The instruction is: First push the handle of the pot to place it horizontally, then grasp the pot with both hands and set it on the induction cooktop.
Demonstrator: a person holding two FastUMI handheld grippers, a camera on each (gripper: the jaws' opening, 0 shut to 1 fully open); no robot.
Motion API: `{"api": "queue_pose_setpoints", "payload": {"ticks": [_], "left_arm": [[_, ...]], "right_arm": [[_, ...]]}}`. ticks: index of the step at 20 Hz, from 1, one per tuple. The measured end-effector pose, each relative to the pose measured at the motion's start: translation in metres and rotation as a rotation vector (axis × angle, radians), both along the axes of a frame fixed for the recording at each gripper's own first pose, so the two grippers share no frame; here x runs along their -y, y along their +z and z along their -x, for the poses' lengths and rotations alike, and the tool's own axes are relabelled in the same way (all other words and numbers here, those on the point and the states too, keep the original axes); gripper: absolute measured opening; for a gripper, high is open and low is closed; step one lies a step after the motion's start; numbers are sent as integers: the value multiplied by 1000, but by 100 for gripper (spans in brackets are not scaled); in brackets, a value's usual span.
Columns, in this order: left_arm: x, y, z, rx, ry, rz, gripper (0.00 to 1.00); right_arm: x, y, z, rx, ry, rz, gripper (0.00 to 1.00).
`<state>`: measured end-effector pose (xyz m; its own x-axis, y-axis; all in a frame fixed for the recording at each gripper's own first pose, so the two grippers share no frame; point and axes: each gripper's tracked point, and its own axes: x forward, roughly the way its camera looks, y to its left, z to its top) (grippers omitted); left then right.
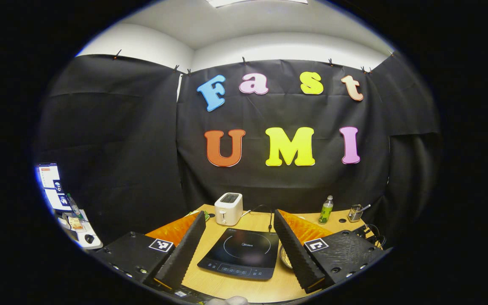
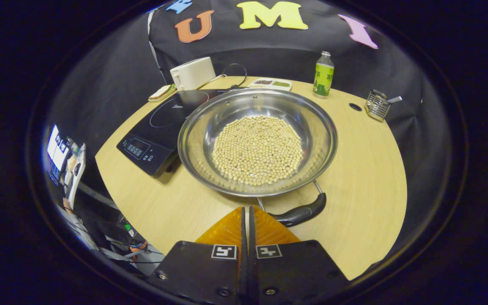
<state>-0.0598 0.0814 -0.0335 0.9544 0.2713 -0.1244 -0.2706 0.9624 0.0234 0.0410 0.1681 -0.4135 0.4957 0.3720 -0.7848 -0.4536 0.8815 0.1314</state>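
Right gripper view: steel pot [image 2: 257, 142] of beans sits on the table [image 2: 367, 190] just right of the induction cooktop [image 2: 163, 123], its rim overlapping the cooktop's edge.
Right gripper [image 2: 246, 218] is closed on nothing, just short of the black handle [image 2: 301, 214]; left gripper view has the left gripper [image 1: 239, 239] spread wide and empty above the cooktop, bare wood around it.

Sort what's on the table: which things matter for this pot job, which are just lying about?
Job: pot of beans, its black handle, induction cooktop, left gripper, right gripper.
Lying about: toaster, green bottle, wire holder, small tray.
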Motion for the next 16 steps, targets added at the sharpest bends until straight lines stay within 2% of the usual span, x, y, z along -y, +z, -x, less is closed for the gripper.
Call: {"api": "queue_pose_setpoints", "payload": {"ticks": [2,4,6,7,10,11,16], "left_arm": [[6,-2,-6,-2,-7,4,96],[10,-3,-12,-2,-10,6,96],[14,-2,-17,2,-10,10,96],[17,-2,-20,4,-10,10,96],[24,-5,-27,0,-2,9,96],[25,-6,-28,-1,0,10,96],[35,-15,-40,-8,30,23,96]], "right_arm": [[11,0,-4,6,-2,10,4],[19,0,-9,10,-6,16,0],[28,-1,-15,14,-5,24,4],[32,-1,-17,14,-4,27,0],[47,-1,-30,22,-3,40,0],[53,-1,-34,23,-7,42,7],[77,5,-60,37,5,51,0]]}}
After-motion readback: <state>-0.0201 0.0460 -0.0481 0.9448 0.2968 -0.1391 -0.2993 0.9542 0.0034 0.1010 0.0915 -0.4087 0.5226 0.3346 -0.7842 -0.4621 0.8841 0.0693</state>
